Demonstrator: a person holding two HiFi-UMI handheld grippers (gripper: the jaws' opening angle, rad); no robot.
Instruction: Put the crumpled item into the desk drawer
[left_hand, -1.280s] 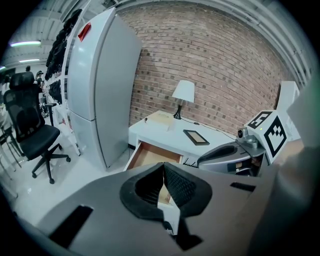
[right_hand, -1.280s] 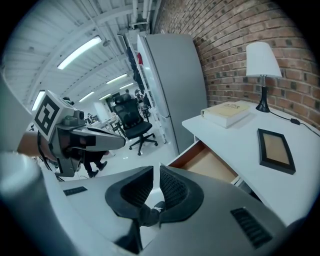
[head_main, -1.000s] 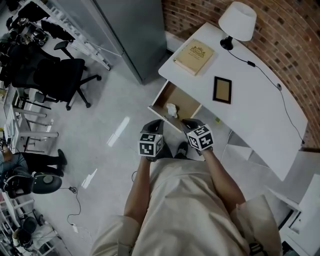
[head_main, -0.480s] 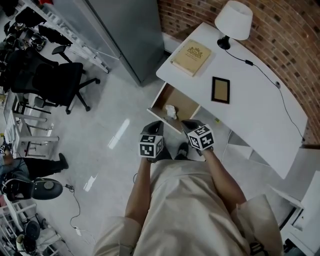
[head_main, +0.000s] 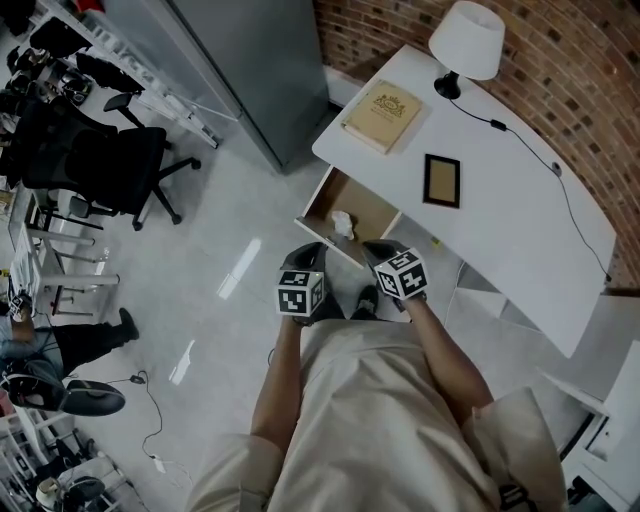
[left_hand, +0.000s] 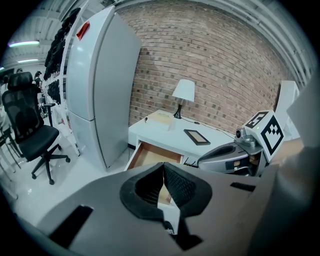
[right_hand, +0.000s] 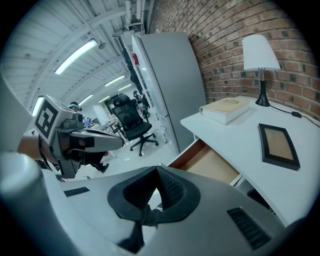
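The white desk (head_main: 520, 230) has its wooden drawer (head_main: 367, 203) pulled open at the left front. A crumpled white item (head_main: 342, 222) lies inside the drawer near its front. My left gripper (head_main: 308, 254) hangs just in front of the drawer, shut and empty. To its right, my right gripper (head_main: 380, 250) is also shut with nothing in it. In the left gripper view the jaws (left_hand: 163, 169) are pressed together, and the open drawer (left_hand: 150, 155) shows beyond them. The right gripper view has the closed jaws (right_hand: 156, 173) below the drawer (right_hand: 212, 164).
On the desk are a tan book (head_main: 382, 114), a black picture frame (head_main: 442, 180), and a white lamp (head_main: 466, 42) with a cable. A tall grey cabinet (head_main: 250, 70) stands left of the desk. A black office chair (head_main: 110, 160) is further left.
Both grippers stay shut in the same spot before the drawer. The head view has shifted slightly, and a person at the left edge has moved.
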